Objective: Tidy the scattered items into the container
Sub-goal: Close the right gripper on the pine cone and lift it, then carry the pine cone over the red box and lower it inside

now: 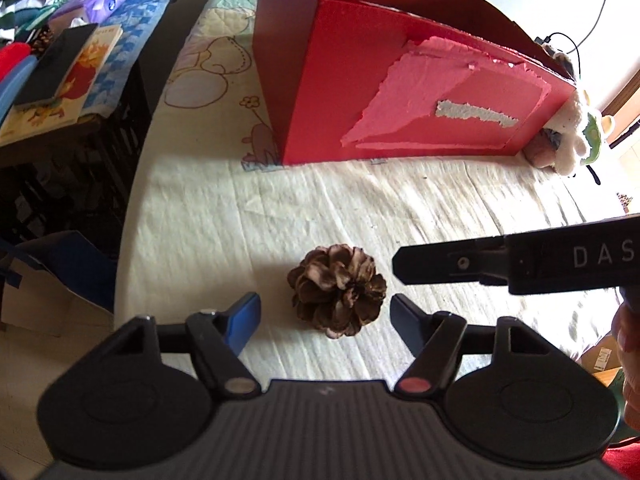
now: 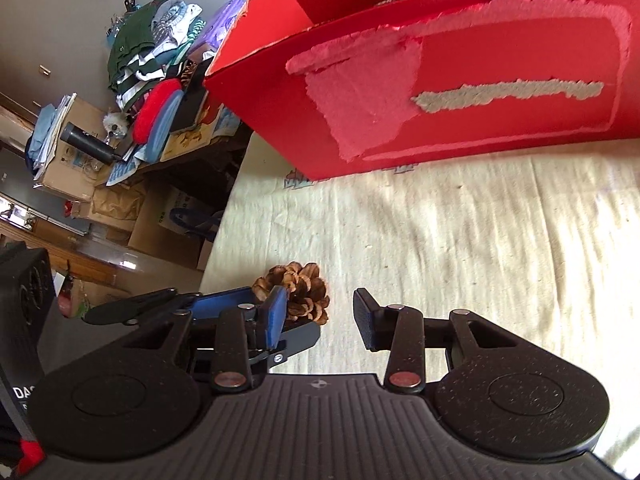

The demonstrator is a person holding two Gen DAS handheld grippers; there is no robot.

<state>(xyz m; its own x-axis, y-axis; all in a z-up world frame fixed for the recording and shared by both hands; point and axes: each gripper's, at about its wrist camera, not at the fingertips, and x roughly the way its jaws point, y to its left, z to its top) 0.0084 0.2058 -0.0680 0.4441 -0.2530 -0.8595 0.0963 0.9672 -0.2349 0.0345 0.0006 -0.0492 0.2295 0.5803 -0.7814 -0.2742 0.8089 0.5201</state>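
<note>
Left gripper (image 1: pixel 324 314): lower centre of the left wrist view, jaws spread wide, blue pads on either side of the pine cone, neither pad touching it; nothing held

Pine cone (image 1: pixel 337 290): brown, scales open, resting on the cream cloth (image 1: pixel 240 220) in the lower middle of the left wrist view, between the left gripper's fingertips; in the right wrist view it sits at lower centre-left, partly hidden behind a blue pad

Right gripper (image 2: pixel 320 314): lower centre of the right wrist view, jaws apart, empty; seen in the left wrist view as a black bar entering from the right edge, its tip near the pine cone, lettering "DAS" on its body

Red box (image 1: pixel 340 92): cardboard, open at the top, torn upper rim, standing on the cloth in the upper centre of both views; front face bears a pale pink torn patch and a grey-white strip; contents not visible

Plush toy (image 1: pixel 576 136): white and green, right edge of the left wrist view, at the box's far right corner

Side table (image 1: pixel 48 136): upper left of the left wrist view, carrying books and folded clothes
</note>
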